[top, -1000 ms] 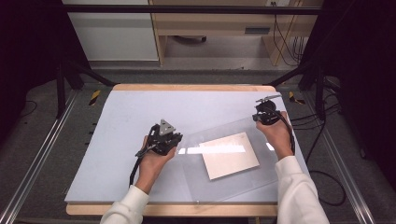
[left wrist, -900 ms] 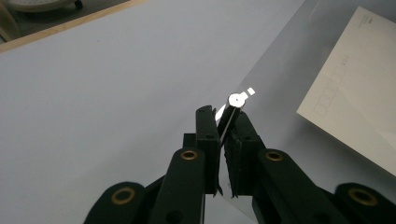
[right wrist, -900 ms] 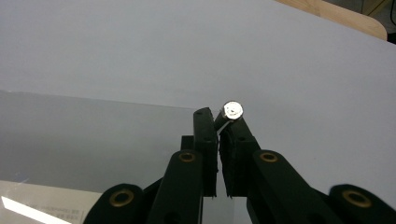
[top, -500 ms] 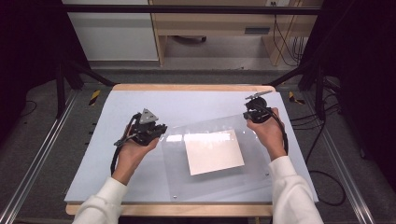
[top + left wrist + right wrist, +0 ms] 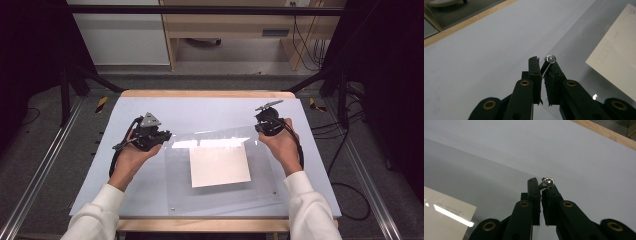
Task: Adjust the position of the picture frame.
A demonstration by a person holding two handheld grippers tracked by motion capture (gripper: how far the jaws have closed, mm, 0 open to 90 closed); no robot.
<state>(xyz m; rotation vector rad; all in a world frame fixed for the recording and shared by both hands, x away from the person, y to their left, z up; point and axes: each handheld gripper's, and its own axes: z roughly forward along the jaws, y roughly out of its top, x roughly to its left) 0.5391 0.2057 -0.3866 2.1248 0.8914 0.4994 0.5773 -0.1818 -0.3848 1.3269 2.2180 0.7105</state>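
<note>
Left tool (image 5: 544, 68) and right tool (image 5: 541, 187) each clamped on clear sheet (image 5: 220, 200) corners, high view adds card (image 5: 219, 166)

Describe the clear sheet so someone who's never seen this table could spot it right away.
On the pale blue table top, look between the two hand-held grippers. The clear acrylic sheet lies there, its far corners pinched by the left gripper and right gripper. It has a white card at its middle.

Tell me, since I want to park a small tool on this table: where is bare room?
Free: the strip of table between the far wooden edge and the clear sheet, and the part left of the left hand-held gripper. Crowded: the middle, under sheet and card, with the right hand-held gripper.
</note>
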